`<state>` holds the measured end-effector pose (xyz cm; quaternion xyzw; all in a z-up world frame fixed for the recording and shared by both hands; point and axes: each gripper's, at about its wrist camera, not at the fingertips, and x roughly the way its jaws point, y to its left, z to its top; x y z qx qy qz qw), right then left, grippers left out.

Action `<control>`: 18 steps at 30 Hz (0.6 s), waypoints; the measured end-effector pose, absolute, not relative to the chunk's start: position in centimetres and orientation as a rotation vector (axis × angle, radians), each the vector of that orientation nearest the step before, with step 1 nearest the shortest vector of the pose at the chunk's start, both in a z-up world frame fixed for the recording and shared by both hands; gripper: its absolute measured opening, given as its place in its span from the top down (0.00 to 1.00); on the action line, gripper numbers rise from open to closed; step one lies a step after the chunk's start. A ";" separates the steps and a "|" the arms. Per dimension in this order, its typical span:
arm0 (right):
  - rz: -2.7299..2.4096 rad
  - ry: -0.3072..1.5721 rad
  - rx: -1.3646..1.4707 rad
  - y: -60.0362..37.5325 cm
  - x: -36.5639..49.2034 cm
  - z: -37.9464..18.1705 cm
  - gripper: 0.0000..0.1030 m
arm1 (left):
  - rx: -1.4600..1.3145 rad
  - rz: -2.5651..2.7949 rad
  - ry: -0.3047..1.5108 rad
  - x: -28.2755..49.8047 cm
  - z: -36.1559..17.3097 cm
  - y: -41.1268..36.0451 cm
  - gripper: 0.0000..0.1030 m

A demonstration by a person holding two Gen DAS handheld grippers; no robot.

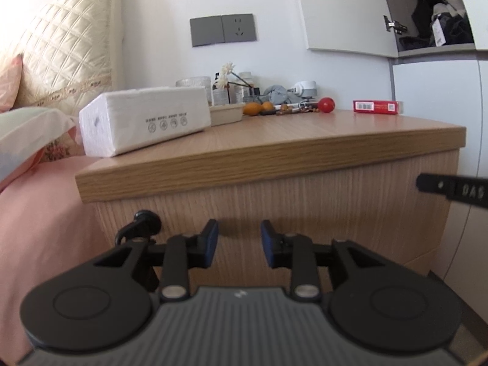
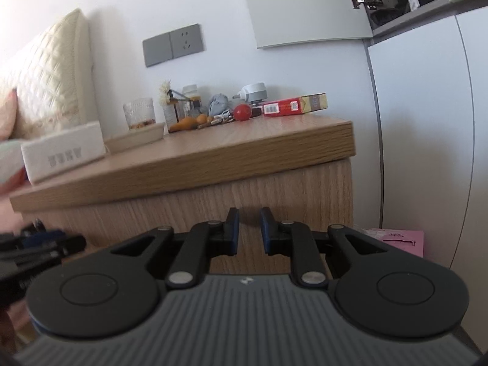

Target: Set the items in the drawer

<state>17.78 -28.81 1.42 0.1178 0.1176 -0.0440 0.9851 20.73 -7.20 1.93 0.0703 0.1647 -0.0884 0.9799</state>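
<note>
A wooden nightstand (image 1: 274, 140) stands in front of both grippers; its drawer front (image 1: 305, 201) is shut. On top lie a white tissue pack (image 1: 143, 119), a red ball (image 1: 326, 104), a red box (image 1: 378, 106) and small orange fruits (image 1: 256, 108). My left gripper (image 1: 239, 238) is open and empty, close to the drawer front. My right gripper (image 2: 249, 228) is open a little and empty, also low before the drawer front (image 2: 244, 195). The red box (image 2: 292, 105) and red ball (image 2: 242, 112) show in the right wrist view.
A bed with a pink sheet (image 1: 39, 228) and pillows lies to the left. A beige dish (image 1: 225, 114), a glass (image 2: 138, 113), bottles and a grey cloth (image 1: 276, 93) crowd the back of the top. White wardrobe doors (image 2: 427, 137) stand to the right.
</note>
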 end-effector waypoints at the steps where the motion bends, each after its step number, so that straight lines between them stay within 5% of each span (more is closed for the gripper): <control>1: -0.088 0.232 0.236 -28.9 17.7 1.6 0.82 | 0.140 -0.178 0.332 20.6 2.0 -7.1 0.67; 18: -0.032 0.239 0.214 -26.9 14.6 4.3 0.82 | 0.064 -0.171 0.308 17.2 4.1 -5.5 0.36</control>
